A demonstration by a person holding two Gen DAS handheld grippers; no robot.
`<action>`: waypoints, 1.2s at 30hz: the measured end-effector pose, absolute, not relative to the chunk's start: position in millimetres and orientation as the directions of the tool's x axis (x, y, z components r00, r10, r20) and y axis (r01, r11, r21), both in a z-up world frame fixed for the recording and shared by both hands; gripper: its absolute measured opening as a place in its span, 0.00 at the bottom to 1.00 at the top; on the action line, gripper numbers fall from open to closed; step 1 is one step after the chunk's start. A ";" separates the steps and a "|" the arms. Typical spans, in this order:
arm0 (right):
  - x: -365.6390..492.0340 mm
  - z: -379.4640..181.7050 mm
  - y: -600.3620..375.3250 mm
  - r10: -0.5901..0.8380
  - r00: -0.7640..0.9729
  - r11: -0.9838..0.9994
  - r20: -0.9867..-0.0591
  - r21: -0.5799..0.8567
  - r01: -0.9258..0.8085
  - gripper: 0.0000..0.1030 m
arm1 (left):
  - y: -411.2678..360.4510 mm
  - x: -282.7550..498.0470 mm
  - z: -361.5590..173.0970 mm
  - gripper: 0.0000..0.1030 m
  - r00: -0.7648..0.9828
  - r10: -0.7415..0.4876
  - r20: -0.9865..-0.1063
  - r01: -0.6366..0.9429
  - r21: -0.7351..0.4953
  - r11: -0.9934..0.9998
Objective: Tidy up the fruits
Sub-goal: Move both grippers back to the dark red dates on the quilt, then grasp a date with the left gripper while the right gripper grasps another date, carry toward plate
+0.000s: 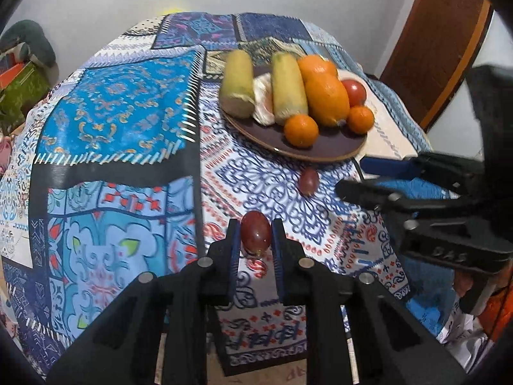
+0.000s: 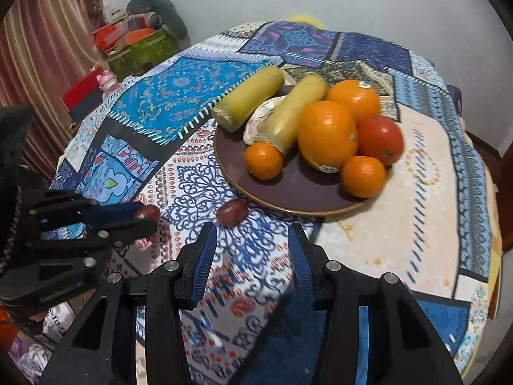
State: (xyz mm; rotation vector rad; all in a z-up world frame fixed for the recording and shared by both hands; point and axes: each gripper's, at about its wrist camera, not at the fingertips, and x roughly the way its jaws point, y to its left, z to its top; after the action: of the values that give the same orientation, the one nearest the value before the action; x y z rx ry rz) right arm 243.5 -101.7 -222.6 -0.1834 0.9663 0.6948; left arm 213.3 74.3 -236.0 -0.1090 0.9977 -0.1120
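My left gripper (image 1: 255, 237) is shut on a red grape (image 1: 256, 235) and holds it just above the patterned tablecloth; the right wrist view shows it at the left (image 2: 146, 216). A second red grape (image 1: 308, 181) lies on the cloth just in front of the brown plate (image 1: 320, 150), and shows in the right wrist view (image 2: 232, 212). The plate (image 2: 288, 192) holds two corn cobs (image 2: 253, 96), oranges (image 2: 327, 133), a tomato (image 2: 380, 139) and a garlic bulb. My right gripper (image 2: 251, 243) is open and empty, a little short of the loose grape.
The round table (image 1: 121, 102) is covered by a blue patchwork cloth. A brown wooden chair back (image 1: 442, 45) stands at the far right. Boxes and a green bag (image 2: 141, 48) sit on the floor to the left, by a curtain.
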 end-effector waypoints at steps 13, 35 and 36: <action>253.8 -248.6 -72.5 0.447 0.333 0.757 -0.830 0.153 -0.635 0.35 | 94.7 224.7 -245.1 0.18 0.531 -0.159 -0.832 0.014 -0.180 0.984; 249.6 -212.1 -122.2 0.470 0.417 0.793 -0.778 0.166 -0.586 0.24 | 56.6 235.0 -213.0 0.18 0.564 -0.153 -0.811 0.066 -0.141 0.988; 251.1 -210.9 -126.7 0.464 0.429 0.801 -0.775 0.161 -0.576 0.24 | 54.9 236.9 -211.9 0.18 0.566 -0.153 -0.810 0.068 -0.140 0.988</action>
State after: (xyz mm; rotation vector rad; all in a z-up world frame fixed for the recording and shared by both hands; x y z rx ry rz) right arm 251.1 -126.7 -210.9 -0.1360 0.9214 0.6520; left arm 236.9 54.9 -211.9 -0.0966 0.9608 -0.1301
